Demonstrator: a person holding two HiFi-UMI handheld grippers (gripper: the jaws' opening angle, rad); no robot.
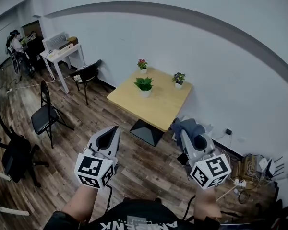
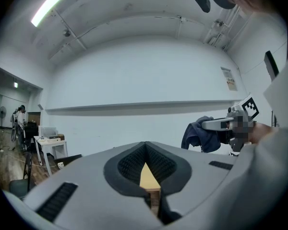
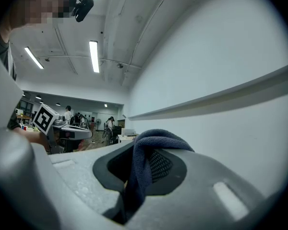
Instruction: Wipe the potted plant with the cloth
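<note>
We pinch the blue cloth [image 1: 188,125] in our right gripper [image 1: 186,137]; our left gripper [image 1: 114,132] is closed on nothing. The potted plant [image 1: 144,84] (the leafy green one) sits on the wooden table [image 1: 158,108], well apart.

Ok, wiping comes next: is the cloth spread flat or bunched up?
Bunched up: the dark blue cloth hangs crumpled, pinched in the shut right tool.

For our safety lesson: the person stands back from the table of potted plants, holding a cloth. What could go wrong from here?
The cloth hangs loosely from the right hand-held gripper and may slip out. The potted plants look light; a wipe could tip one while the left hand-held gripper is shut and empty. Floor cables at the right could trip the person.
</note>
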